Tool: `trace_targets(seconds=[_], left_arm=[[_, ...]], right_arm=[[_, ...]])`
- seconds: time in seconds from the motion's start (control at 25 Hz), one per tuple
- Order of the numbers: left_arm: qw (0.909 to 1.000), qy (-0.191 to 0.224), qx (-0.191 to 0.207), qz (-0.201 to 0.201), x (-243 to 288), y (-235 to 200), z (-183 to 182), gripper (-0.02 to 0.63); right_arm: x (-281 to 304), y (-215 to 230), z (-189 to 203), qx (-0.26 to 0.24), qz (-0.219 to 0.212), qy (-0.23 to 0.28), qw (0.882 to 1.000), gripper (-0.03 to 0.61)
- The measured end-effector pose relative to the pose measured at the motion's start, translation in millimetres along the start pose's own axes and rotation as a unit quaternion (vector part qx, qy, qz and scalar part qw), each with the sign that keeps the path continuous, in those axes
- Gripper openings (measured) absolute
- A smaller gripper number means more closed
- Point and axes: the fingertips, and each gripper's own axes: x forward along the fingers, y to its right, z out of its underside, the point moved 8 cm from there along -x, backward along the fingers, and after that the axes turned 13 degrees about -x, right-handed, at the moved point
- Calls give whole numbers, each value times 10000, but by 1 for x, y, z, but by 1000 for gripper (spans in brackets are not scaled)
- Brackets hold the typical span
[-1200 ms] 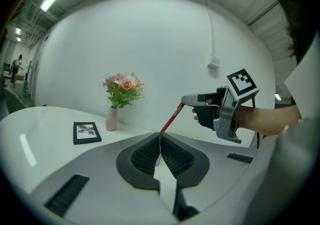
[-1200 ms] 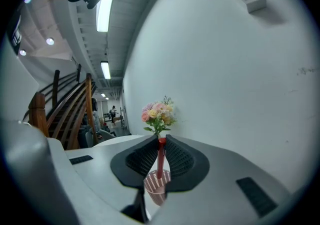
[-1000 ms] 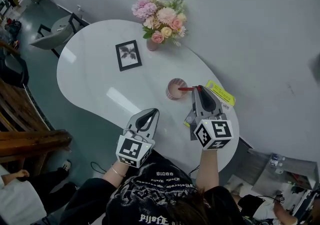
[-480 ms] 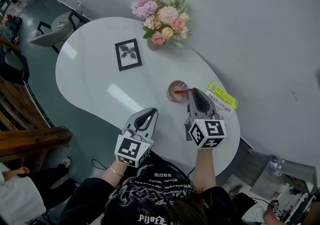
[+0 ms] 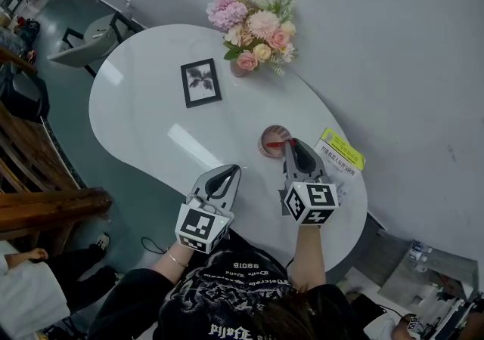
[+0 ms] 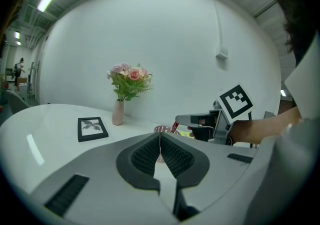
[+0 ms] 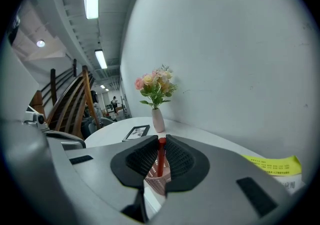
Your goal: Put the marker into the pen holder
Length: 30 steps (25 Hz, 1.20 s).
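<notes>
A pink mesh pen holder [image 5: 271, 137] stands on the white table [image 5: 151, 112], right of the middle. My right gripper [image 5: 291, 143] is shut on a red marker [image 5: 277, 145], whose free end reaches over the holder's near right rim. In the right gripper view the marker [image 7: 160, 161] stands upright between the pads, with the holder [image 7: 156, 183] just below it. My left gripper [image 5: 231, 169] hovers over the table's near edge, shut and empty. In the left gripper view its jaws [image 6: 160, 141] meet, and beyond them are the holder [image 6: 161, 129] and the right gripper [image 6: 186, 118].
A vase of pink flowers [image 5: 255, 30] stands at the table's far side, with a black picture frame [image 5: 201, 82] to its left. A yellow sheet [image 5: 342, 149] lies by the right gripper. A chair [image 5: 91, 32] and a wooden stair [image 5: 30, 180] stand on the left.
My right gripper has drawn closer to the holder with the marker. The marker shows shorter from above, tipped more upright over the rim. The left gripper has stayed in place.
</notes>
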Motion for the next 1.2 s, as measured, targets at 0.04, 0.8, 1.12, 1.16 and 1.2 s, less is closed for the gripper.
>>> trace_targets(seconds=[0.04, 0.8, 1.12, 1.16, 1.2], left_arm=[[10000, -23, 18, -2, 0, 0, 1, 25], [9998, -112, 151, 36, 1, 2, 3, 25], [9999, -48, 151, 65, -5, 9, 3, 25], [9999, -31, 150, 76, -6, 11, 3, 25], [9999, -9, 144, 84, -7, 12, 2, 25]], right_arm=[[1, -1, 1, -2, -1, -22, 10000, 69], [9, 1, 14, 201, -83, -180, 9996, 216], [-3, -6, -1, -407, 9, -5, 9992, 247], [-5, -7, -4, -441, -24, 18, 9990, 245], [-8, -9, -6, -482, -71, 32, 9988, 245]])
